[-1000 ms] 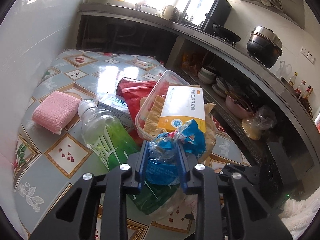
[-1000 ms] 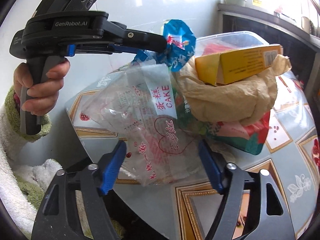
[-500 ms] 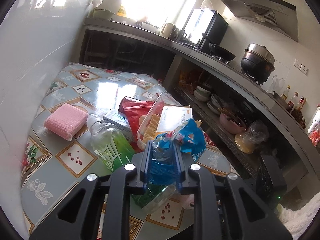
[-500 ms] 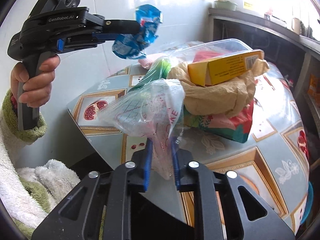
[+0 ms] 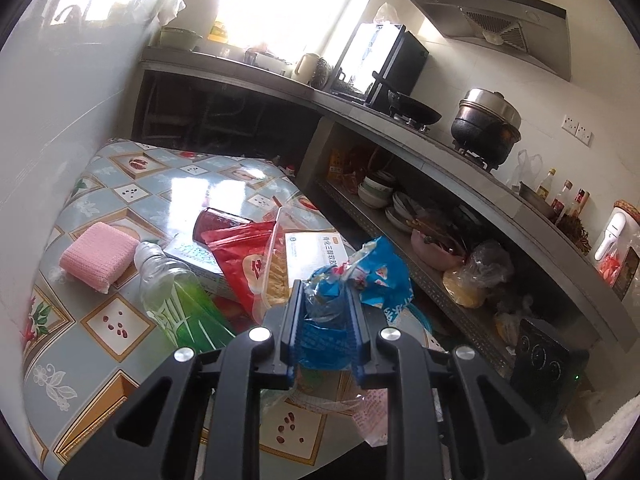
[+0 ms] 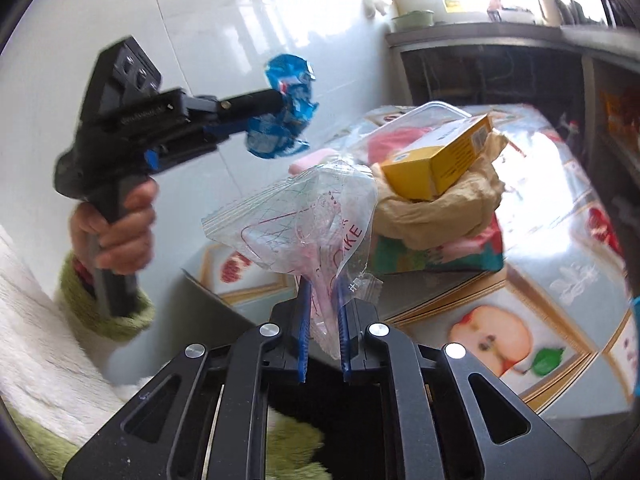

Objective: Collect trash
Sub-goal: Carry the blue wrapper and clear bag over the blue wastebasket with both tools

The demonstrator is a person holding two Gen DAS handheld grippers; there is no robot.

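My left gripper (image 5: 323, 300) is shut on a crumpled blue wrapper (image 5: 376, 276) and holds it high above the table; it also shows in the right wrist view (image 6: 280, 106) with the blue wrapper (image 6: 286, 114). My right gripper (image 6: 322, 300) is shut on a clear plastic bag with red print (image 6: 312, 216), lifted off the table's near corner. More trash lies on the table: a yellow box (image 6: 440, 160) on brown paper (image 6: 440, 212) in a clear plastic container (image 5: 280, 252), a red packet (image 5: 240, 256) and a green plastic bottle (image 5: 180, 304).
The tiled-pattern table (image 5: 100, 332) also bears a pink sponge (image 5: 100, 256) and a flat white-blue box (image 5: 192, 256). A white tiled wall (image 6: 224, 32) runs along its left. A kitchen counter with a pot (image 5: 486, 124) and shelves of dishes (image 5: 384, 196) stands to the right.
My right gripper closed on the clear bag and lifted it off the table. My left gripper rose and drew back with the blue wrapper.
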